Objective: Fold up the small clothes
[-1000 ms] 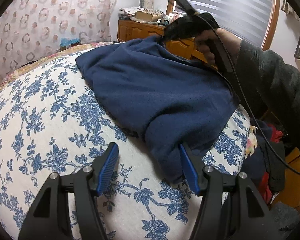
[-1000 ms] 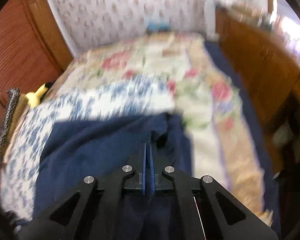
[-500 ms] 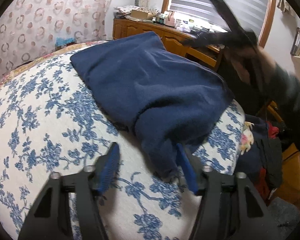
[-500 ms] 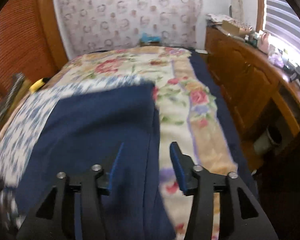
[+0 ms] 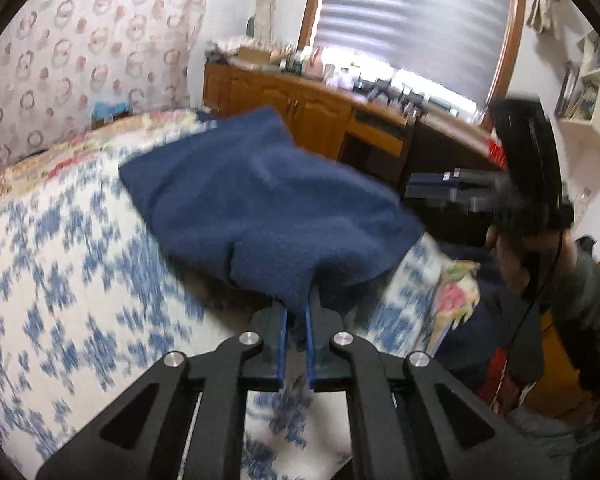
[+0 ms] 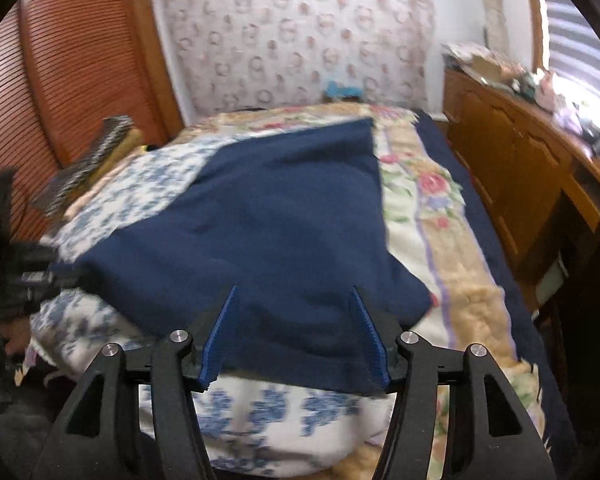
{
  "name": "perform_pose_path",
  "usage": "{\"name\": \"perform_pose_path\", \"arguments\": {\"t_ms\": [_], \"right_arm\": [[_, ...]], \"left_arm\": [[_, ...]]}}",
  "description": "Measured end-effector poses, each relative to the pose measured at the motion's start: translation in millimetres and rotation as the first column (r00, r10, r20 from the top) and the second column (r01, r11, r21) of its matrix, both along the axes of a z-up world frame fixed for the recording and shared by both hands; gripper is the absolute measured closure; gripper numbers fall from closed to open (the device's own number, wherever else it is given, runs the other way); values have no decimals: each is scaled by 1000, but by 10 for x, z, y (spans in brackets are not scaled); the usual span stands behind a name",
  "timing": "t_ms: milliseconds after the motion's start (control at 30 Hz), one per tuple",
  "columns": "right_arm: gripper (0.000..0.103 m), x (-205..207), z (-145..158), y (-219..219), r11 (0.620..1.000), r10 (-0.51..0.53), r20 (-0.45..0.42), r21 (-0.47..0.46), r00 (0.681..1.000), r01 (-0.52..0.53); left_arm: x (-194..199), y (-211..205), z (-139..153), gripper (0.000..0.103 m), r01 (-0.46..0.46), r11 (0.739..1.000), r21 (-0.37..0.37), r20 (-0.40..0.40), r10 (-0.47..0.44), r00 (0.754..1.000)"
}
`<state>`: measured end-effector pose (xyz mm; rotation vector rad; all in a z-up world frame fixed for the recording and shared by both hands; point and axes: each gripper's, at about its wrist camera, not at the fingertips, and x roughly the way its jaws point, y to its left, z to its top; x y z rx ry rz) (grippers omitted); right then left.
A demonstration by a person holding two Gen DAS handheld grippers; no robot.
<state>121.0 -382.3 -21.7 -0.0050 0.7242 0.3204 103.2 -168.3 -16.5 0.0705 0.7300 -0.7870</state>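
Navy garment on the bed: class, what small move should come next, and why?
Probably close the right gripper on the near edge. The left gripper already pinches a corner of the navy garment; the right's jaws are opening, the cloth's edge between them, ungripped.

Dresser-top clutter [image 5: 340, 76] — blurred, perhaps bottles; floral bedspread [image 5: 60, 280] print smeared.

The left gripper [image 5: 297, 312] had its blue pads pinched together on the near corner of a dark blue garment [image 5: 260, 204], lifting that corner off the bed [image 5: 60, 260]. The rest of the garment lay across the blue-flowered cover. Off to the right, clear of the cloth, a person's hand [image 5: 512, 248] held the right gripper [image 5: 440, 192], too blurred to read its jaws. A wooden dresser [image 5: 300, 108] stood under the window blinds [image 5: 420, 20].
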Motion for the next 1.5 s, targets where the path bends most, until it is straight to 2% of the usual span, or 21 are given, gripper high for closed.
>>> {"name": "perform_pose_path", "arguments": {"t_ms": [133,300,400,567,667,733,800,867,1033,1133,1333,1433,1500], "right_arm": [[41,-94,56,211,997,69,33,-32,997,-68],[36,-87,-54,404,986,145,26,-86,989,-142],[36,42,-203,469,977,154,-2,-152,988,-152],[36,332,-463,356,953,96,-21,-288,995,-98],[47,415,-477,213,954,100,-18,-281,995,-101],[59,472,-420,150,957,105,-1,-272,995,-101],[84,565,-333,117,960,121,13,-254,993,-113],[90,671,-206,127,959,136,40,-255,990,-121],[94,1076,172,158,963,151,133,-242,980,-116],[95,1381,300,255,958,173,158,-258,972,-128],[95,1990,222,401,951,200,122,-264,972,-163],[95,2169,148,415,952,200,95,-254,975,-170],[95,2273,89,413,952,199,73,-253,977,-175]], "left_arm": [[148,-71,266,100,-2,1000,-7,56,3,998],[436,-104,396,100,-11,1000,-29,57,13,998],[581,-107,450,100,-19,999,-47,56,22,998],[773,-110,470,100,-28,998,-60,61,32,998],[846,-110,466,100,-33,997,-68,60,37,998],[901,-83,472,100,-40,996,-75,62,45,997],[953,-56,484,100,-44,996,-83,59,49,997],[1051,-10,515,100,-61,994,-86,64,67,996],[1344,125,544,99,-124,990,-74,72,129,989],[1528,203,513,99,-160,985,-66,67,164,984],[1916,284,334,95,-201,979,-26,25,202,979],[2031,297,280,89,-204,979,2,28,204,979],[2073,297,266,74,-203,979,13,32,203,979]]}}
